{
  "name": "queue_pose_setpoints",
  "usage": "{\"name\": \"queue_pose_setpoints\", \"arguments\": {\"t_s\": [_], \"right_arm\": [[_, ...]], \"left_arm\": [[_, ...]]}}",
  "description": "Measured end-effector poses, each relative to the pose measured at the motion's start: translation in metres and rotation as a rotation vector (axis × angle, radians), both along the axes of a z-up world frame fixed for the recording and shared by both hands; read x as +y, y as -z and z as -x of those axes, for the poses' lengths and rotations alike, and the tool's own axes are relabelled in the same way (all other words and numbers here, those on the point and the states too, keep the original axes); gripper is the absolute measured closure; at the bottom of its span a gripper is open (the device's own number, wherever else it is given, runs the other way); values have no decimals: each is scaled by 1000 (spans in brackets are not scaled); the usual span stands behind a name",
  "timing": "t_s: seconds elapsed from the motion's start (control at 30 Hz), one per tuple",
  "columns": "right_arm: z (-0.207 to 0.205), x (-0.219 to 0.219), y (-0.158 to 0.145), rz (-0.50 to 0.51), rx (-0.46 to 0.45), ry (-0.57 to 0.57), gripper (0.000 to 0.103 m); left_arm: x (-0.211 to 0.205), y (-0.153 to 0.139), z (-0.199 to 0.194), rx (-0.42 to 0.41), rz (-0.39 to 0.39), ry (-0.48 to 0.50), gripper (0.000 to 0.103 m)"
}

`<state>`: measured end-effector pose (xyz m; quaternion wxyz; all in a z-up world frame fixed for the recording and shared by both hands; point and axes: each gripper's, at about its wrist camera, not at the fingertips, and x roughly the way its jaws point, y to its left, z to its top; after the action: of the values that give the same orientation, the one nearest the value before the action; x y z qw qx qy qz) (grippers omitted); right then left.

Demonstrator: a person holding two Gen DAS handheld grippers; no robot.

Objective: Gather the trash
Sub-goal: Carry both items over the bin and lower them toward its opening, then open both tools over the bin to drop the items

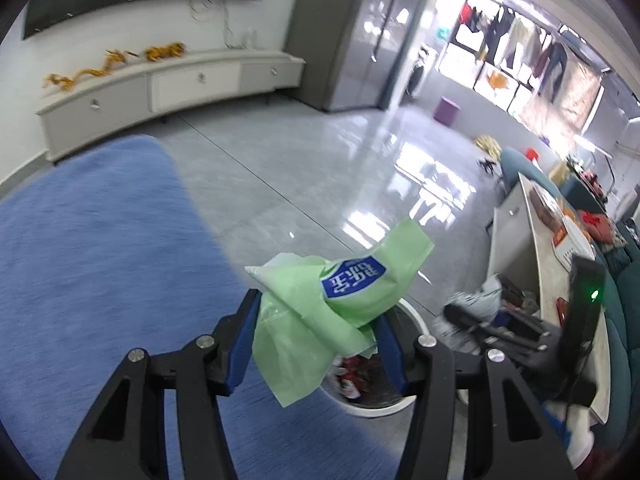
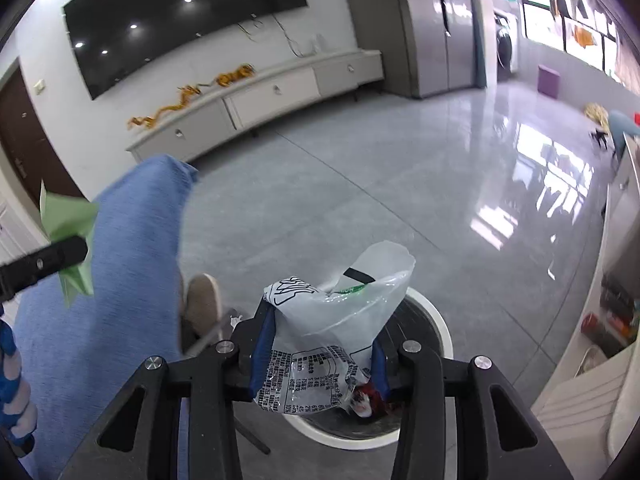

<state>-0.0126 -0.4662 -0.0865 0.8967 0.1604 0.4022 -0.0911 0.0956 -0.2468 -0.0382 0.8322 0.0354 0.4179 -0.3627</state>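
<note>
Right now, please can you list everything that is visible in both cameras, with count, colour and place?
crumpled green plastic wrapper: one, green with blue label, in left gripper above bin
clear printed plastic bag: one, transparent with black print, in right gripper above bin
round white trash bin: one, white rim, on floor, trash inside
long white TV cabinet: one, white, along wall
wall television: one, black, above cabinet
purple cube stool: one, purple, far floor
jeans leg: one, blue, left side
left gripper: one, black, shut
right gripper: one, black, shut
</note>
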Motion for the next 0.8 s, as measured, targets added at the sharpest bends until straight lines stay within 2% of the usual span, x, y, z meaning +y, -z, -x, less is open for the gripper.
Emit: {"name": "queue_pose_setpoints", "arguments": {"t_s": [0.17,0.23,0.33,0.43,0.5,0.57,0.67,0.8], "right_arm": [[-9,-20,26,-23,40,25,55],[-13,-24,34,-11,65,32,42],[-7,-32,41,0,84,50,36],[3,-44,45,-6,90,81,35],[10,-50,45,-10,89,100,35],[17,-56,41,-9,84,118,35],[22,-56,33,5,72,129,34],[23,-45,19,32,45,115,31]], "left_arm": [[-60,20,1,43,-33,65,49],[-78,27,-1,68,-40,91,48],[-95,37,0,92,-48,125,43],[-106,43,0,127,-44,146,42],[-107,44,2,118,-52,145,35],[-106,43,3,109,-50,138,31],[-98,38,6,93,-49,109,31],[-67,27,8,47,-53,49,31]]}}
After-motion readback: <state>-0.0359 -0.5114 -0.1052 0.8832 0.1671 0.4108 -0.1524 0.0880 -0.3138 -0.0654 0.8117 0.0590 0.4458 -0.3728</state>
